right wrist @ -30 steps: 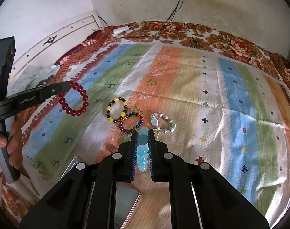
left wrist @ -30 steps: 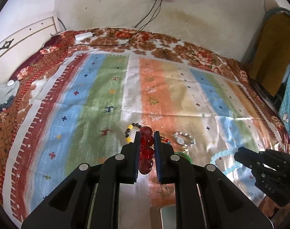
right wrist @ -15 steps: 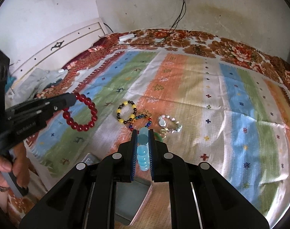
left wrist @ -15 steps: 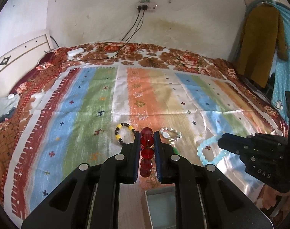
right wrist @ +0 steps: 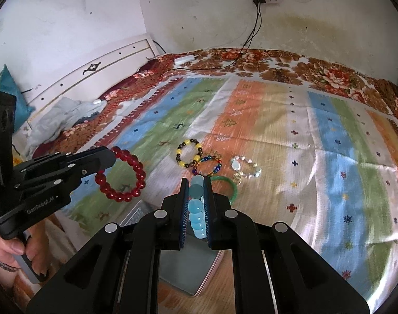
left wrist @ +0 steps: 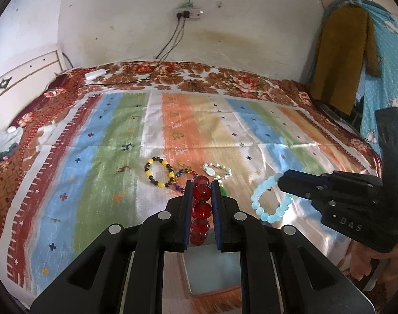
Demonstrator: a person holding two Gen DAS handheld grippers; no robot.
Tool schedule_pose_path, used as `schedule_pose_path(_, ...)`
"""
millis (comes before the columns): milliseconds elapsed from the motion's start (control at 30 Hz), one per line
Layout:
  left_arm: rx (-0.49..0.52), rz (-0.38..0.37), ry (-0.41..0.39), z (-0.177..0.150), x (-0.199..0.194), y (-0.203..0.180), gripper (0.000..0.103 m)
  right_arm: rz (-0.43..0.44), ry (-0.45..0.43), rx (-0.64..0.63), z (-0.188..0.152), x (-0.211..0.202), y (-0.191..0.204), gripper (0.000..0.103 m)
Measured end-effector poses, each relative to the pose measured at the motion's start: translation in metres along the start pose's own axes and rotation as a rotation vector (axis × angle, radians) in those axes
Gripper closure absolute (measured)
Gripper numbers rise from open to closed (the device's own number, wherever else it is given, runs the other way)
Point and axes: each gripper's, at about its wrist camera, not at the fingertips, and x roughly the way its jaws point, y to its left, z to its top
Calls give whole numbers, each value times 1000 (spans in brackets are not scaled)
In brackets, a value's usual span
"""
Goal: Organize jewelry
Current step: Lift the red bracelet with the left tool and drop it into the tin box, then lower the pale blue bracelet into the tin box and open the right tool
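Note:
My left gripper (left wrist: 202, 181) is shut on a red bead bracelet (left wrist: 202, 192), which stands on edge between the pads. The right wrist view shows that bracelet (right wrist: 140, 175) hanging as a ring from the left gripper (right wrist: 110, 154). A light blue bead bracelet (right wrist: 195, 206) is clamped in my shut right gripper (right wrist: 196, 180); it also shows as a ring (left wrist: 271, 218) at the right gripper's tip (left wrist: 281, 179). An open metal tin (right wrist: 188, 269) lies below both grippers, partly hidden by their fingers.
On the striped bedspread (right wrist: 277, 130) lie a yellow-and-black bracelet (right wrist: 184, 147), a multicoloured one (right wrist: 220, 166), a pearly white one (right wrist: 235, 164) and a green bangle (right wrist: 234, 187). Crumpled clothes (right wrist: 65, 115) lie by the headboard. Hands grip both handles.
Both grippers have drawn back toward the near edge of the bed with their bracelets still held. The tin has come further into view beneath them.

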Motion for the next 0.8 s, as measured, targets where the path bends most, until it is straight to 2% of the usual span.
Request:
schedule_pose_path(467,49,15,42,-23,-3,-18,89,57,32,22,-19,-2,3,91)
schedule_pose_path(533,50,36,21,-21,-6,-17,77,57,31,29,-19,-1,1,89)
schedule_pose_path(600,55,66,13,-21,-6,-17,74,39,25,36,-19,-1,-2,69)
schedule_pose_path(633,60,81,12,-20,-5,-17,73,28,25,43,-19,0,-4,66)
schedule_pose_path(800,25,94,21,-13,-2,-5,63,-6,40,61,-17,4,-14,66)
